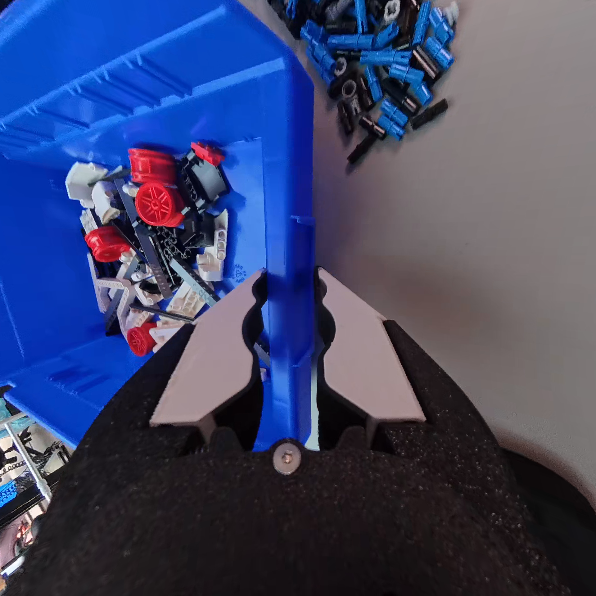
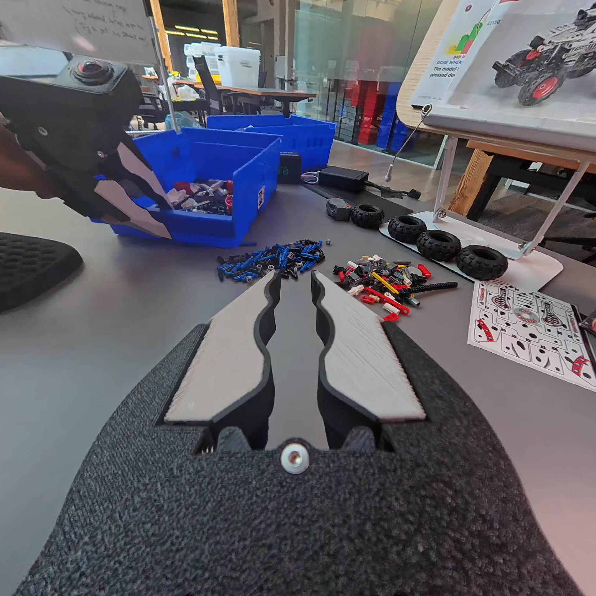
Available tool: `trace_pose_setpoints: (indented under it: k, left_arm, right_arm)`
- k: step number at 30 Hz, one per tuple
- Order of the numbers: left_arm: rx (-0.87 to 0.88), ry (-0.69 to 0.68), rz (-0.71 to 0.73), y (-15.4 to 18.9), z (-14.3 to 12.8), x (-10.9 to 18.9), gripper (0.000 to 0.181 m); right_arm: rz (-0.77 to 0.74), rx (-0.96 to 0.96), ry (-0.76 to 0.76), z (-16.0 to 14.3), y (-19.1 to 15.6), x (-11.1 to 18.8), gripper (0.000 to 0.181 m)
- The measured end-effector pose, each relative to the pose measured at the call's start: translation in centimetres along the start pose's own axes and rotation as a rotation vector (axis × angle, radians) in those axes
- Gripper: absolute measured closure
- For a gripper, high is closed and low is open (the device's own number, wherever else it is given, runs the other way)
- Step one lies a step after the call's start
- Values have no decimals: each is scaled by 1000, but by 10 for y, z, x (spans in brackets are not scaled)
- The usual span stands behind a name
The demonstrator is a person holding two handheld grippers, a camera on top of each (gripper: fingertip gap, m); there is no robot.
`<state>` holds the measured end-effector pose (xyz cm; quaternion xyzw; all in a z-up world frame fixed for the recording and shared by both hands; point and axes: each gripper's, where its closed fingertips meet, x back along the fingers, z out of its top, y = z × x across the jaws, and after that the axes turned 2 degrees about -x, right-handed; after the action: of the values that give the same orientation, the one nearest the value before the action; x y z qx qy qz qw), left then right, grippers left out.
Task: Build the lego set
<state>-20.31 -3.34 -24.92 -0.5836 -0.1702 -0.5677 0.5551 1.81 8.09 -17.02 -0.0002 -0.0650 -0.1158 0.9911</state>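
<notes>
A blue bin holds loose lego parts: red wheel hubs, white panels and black beams. My left gripper straddles the bin's near wall, one finger inside and one outside, and is shut on it. The right wrist view shows the same grip on the bin. My right gripper is open and empty. It hovers over the grey table and points at a pile of blue and black pins, which also shows in the left wrist view.
A mixed pile of small red, yellow and black parts lies right of the pins. Several black tyres sit on a white stand base that holds an instruction booklet. A sticker sheet lies at right. A second blue bin stands behind. The grippers' ends are close to 25 centimeters from one another.
</notes>
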Motion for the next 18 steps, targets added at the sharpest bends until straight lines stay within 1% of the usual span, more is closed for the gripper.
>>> trace_pose_setpoints:
  k: [2,5,11,15,18]
  left_arm:
    - [-16,2,17,-3,13,-6,152]
    - [20,-18,-20,-10,17,-11,153]
    - [112,12,-81,-28,-3,-14,155]
    - [115,56,-111,-32,-6,-4,155]
    - [96,85,-143,-33,-13,9,155]
  right_arm:
    - [4,6,-1,0,-1,1,163]
    - [8,11,0,2,-3,5,163]
    - [12,-5,37,12,-2,12,164]
    - [21,-22,43,14,-3,12,164]
    - [16,-14,43,14,-2,13,164]
